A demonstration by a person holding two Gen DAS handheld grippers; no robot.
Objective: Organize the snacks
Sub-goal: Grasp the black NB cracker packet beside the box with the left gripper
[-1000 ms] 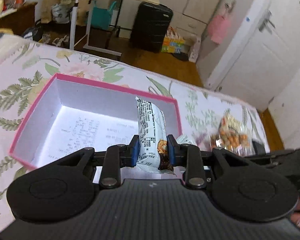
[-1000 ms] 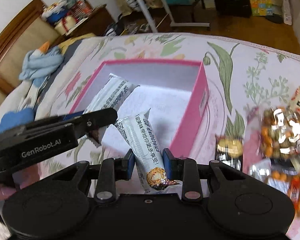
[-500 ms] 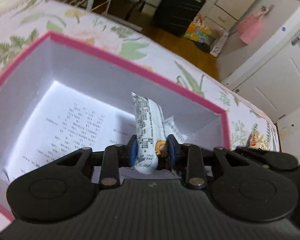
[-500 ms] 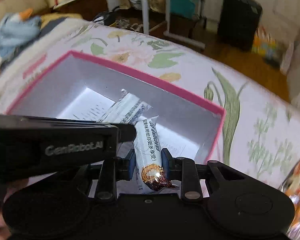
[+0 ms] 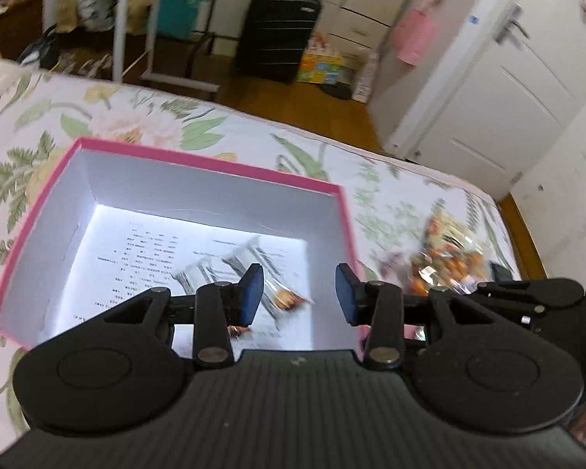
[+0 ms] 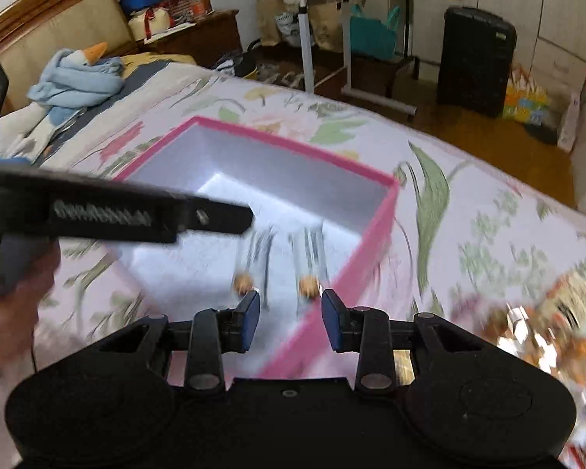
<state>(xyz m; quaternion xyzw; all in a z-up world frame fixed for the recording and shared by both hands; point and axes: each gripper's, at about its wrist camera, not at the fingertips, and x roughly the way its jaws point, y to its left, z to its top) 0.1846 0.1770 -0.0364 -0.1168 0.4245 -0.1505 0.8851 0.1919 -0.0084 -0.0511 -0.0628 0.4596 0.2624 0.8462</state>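
Both our grippers, left gripper (image 5: 297, 293) and right gripper (image 6: 290, 318), have jaws spread wide, gripping nothing. Just ahead, two snack bars (image 6: 281, 262) lie inside the pink box (image 5: 345, 219). Next grab: the loose snack pile (image 6: 535, 332) right of the jaws, so lift clear of the rim first.

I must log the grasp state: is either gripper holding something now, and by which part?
Nothing is held. The left gripper and right gripper are both open and empty; two snack bars lie in the pink box.

Wooden floor (image 5: 316, 105); black suitcase (image 5: 277, 33); white door (image 5: 500, 90); wooden headboard (image 6: 47, 35).
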